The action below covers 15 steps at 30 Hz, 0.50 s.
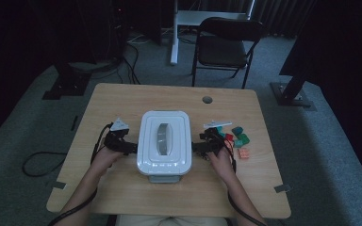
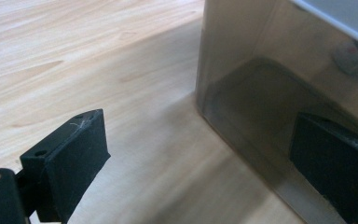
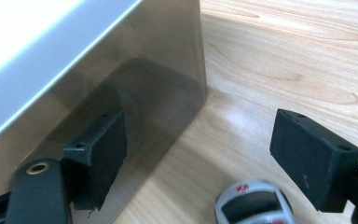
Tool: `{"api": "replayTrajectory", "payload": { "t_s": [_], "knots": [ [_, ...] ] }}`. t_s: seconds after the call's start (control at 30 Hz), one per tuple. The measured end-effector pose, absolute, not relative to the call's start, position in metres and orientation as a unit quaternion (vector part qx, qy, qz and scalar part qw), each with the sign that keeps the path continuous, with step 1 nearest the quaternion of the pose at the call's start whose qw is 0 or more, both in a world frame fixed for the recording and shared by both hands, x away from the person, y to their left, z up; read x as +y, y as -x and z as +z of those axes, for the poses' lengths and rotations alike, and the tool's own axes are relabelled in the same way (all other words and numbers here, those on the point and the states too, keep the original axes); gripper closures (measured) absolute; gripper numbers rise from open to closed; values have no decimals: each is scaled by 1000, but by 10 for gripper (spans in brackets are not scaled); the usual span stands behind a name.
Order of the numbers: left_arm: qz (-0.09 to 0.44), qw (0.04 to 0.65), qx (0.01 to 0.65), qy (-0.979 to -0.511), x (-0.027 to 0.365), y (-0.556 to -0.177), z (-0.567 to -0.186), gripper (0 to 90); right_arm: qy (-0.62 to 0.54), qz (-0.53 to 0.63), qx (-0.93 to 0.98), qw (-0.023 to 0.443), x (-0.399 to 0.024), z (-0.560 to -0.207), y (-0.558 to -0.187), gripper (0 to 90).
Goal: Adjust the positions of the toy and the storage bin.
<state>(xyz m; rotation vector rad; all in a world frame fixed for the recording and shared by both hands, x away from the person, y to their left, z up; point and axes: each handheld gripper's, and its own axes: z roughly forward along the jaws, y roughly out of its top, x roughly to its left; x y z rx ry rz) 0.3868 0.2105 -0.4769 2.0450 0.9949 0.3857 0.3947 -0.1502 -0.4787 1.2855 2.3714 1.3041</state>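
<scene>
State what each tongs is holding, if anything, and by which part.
Nothing is held. The left tongs and right tongs are both open, one at each side of the lidded box, with no jaw pressed on it.

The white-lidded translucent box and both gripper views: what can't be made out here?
- Contents of the white-lidded translucent box: high view, opaque lid covers them; left gripper view, smoky wall gives mostly reflections.
- Small coloured blocks: high view, too small and dim to tell shapes or count.
- Grey-and-red rounded object: right gripper view, cut off by the bottom edge.
- Left gripper, right gripper: open; contact with the box unclear.
</scene>
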Motion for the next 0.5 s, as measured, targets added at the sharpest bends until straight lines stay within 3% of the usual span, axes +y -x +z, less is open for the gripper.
{"api": "replayTrajectory", "payload": {
  "t_s": [0.5],
  "knots": [
    [137, 417, 371, -818, 188, -357, -479, 50, -421, 448, 781, 107, -177, -482, -348, 182]
  ]
}}
